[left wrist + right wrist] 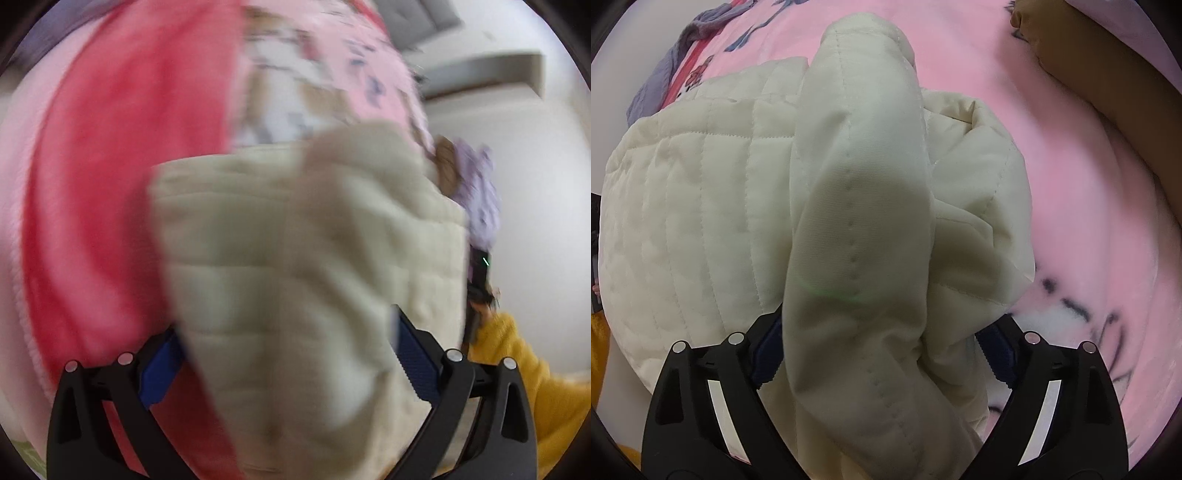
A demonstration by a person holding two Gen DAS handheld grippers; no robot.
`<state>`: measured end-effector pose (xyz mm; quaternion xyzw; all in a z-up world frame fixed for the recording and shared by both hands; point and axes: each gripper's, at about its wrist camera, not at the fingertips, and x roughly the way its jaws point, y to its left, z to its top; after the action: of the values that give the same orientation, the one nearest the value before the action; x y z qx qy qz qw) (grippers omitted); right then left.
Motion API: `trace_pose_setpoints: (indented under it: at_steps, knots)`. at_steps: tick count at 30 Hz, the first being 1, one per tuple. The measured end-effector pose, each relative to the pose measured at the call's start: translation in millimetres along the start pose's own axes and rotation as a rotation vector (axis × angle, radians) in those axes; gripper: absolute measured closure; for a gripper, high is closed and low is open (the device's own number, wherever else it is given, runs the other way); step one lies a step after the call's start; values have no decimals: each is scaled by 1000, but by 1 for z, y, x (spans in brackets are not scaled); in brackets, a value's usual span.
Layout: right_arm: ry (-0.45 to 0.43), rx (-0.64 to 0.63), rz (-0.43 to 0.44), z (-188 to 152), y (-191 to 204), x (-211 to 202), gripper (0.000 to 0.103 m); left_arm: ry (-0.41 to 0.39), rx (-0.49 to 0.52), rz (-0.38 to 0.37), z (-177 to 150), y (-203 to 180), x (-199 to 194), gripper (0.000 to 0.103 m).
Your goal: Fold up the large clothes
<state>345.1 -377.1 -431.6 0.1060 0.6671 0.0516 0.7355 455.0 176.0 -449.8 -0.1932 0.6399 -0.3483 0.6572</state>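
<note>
While up over the pink blanket (1082, 192), held by both ends so folding goes straight; cream quilted jacket (701, 206) pinched in right gripper (882, 354), fingers part shut; same in left gripper (288, 354); blurry there.

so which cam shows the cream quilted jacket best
The right wrist view: the cream quilted jacket is sharp there, stitching clear, lying on the pink blanket. The left wrist view shows it motion-blurred.

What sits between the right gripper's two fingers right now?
A thick fold of the cream quilted jacket fills the gap of the right gripper, seen in the right wrist view. It lies over the pink blanket.
</note>
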Motion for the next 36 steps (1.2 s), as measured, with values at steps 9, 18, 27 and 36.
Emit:
trace_pose_setpoints:
  at_steps: [9, 18, 27, 36]
  knots:
    - [-13, 22, 12, -5, -11, 2, 7, 93, 26, 78, 8, -7, 35, 4]
    - [-93, -12, -8, -19, 7, -10, 32, 68, 56, 240, 5, -38, 55, 6]
    - [-208, -38, -98, -37, 28, -41, 71, -39, 141, 434, -9, -96, 54, 66]
    - [-370, -116, -158, -71, 77, -144, 87, -309, 136, 533, -53, -177, -22, 86]
